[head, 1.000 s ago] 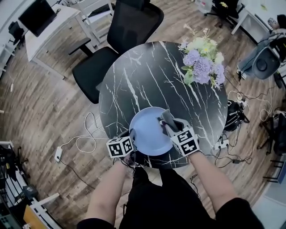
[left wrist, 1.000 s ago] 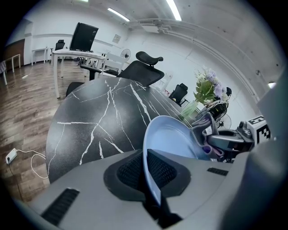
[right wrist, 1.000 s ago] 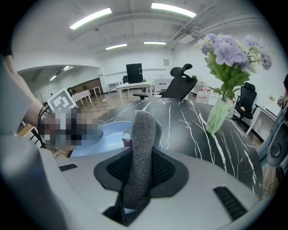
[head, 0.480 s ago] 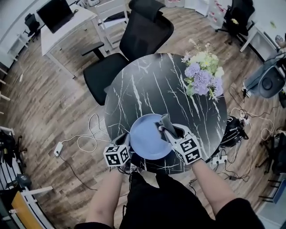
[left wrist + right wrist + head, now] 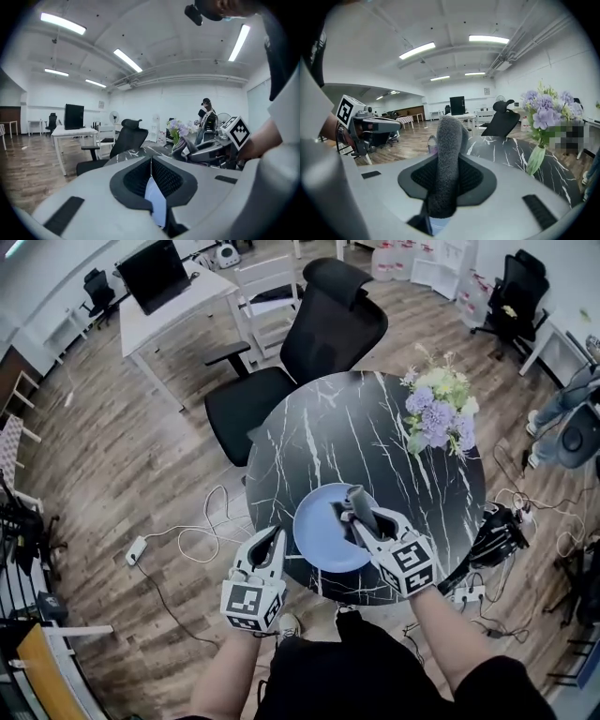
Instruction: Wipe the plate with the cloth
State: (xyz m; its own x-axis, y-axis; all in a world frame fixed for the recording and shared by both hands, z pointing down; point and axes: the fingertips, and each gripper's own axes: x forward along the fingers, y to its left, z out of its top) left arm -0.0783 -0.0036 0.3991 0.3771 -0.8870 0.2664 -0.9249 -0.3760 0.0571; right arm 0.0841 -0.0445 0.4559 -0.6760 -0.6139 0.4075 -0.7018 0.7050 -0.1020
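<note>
Plate (image 5: 319, 532) now lifted higher — left gripper (image 5: 275, 537) fingers just closing on its rim, right gripper (image 5: 360, 519) clenching the cloth (image 5: 356, 498).

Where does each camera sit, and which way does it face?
Head view: on the person's head, facing steeply down at table, plate, flowers; forearms, left gripper and right gripper show.
Left gripper view: on the left gripper, facing along jaws that have just been closing on the plate's edge, toward the chair; right gripper shows.
Right gripper view: on the right gripper, facing along jaws gripping the cloth; left gripper shows.
Both gripper views share flowers and chair.
</note>
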